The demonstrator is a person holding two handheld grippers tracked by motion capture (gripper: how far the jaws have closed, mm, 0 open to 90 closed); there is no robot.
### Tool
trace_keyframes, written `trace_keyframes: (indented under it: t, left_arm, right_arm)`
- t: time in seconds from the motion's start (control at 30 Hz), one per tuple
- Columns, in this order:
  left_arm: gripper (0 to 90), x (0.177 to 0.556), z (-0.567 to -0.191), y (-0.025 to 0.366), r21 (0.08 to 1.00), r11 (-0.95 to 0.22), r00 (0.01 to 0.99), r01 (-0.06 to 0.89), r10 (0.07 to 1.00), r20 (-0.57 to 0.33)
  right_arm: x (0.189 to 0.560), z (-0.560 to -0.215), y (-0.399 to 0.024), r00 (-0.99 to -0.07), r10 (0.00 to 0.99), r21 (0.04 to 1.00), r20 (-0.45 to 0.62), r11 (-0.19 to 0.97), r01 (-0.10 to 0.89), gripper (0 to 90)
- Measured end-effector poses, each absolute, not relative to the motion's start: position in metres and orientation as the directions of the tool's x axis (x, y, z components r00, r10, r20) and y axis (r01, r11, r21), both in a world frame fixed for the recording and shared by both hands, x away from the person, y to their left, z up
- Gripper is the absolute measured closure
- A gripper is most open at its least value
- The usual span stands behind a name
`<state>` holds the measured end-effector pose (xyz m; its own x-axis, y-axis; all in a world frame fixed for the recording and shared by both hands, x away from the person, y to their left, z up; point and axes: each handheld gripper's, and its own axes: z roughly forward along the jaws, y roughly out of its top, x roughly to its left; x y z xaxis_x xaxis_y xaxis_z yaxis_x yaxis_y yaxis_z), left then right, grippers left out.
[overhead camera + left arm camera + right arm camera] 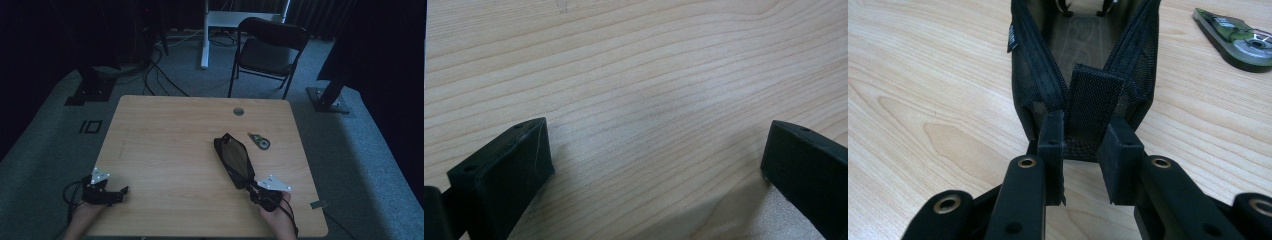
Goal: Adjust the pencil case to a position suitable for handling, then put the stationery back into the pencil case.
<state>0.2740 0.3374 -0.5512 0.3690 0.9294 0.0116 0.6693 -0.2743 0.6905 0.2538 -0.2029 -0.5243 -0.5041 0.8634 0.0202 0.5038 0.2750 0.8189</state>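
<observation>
My right gripper point(251, 186) is clenched on the webbing tab point(1094, 102) at the near end of the black mesh pouch point(234, 159). Pouch lies right of centre on the tabletop point(165, 145), unzipped, long axis running up-left away from my fingers. Green tape dispenser point(259, 141) just beside its far right. Left gripper point(121, 192) released, well apart, over bare wood. Small tag point(1011, 39) on pouch unreadable.
</observation>
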Motion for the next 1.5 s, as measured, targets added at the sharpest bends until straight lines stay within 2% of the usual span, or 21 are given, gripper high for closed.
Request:
trace_keyframes:
  t: [0.07, 0.2, 0.6, 0.93, 1.5]
  left_arm:
    - [0.0, 0.274, -0.551, 0.337, 0.69, -0.274, 0.369, 0.669, 0.929, 0.012]
    - [0.0, 0.274, -0.551, 0.337, 0.69, -0.275, 0.369, 0.669, 0.929, 0.012]
    - [0.0, 0.274, -0.551, 0.337, 0.69, -0.275, 0.369, 0.669, 0.929, 0.012]
    - [0.0, 0.274, -0.551, 0.337, 0.69, -0.274, 0.369, 0.669, 0.929, 0.012]
    - [0.0, 0.274, -0.551, 0.337, 0.69, -0.275, 0.369, 0.669, 0.929, 0.012]
  right_arm:
    - [0.254, -0.523, -0.203, -0.507, 0.861, 0.818, 0.027, 0.272, 0.507, 71.0]
    - [0.253, -0.518, -0.207, -0.506, 0.861, 0.83, 0.046, 0.249, 0.498, 60.6]
    - [0.255, -0.508, -0.228, -0.507, 0.859, 0.858, 0.074, 0.204, 0.471, 43.3]
    - [0.261, -0.504, -0.25, -0.479, 0.874, 0.869, 0.081, 0.173, 0.463, 36.1]
    - [0.294, -0.526, -0.273, -0.437, 0.897, 0.854, 0.066, 0.176, 0.49, 30.3]
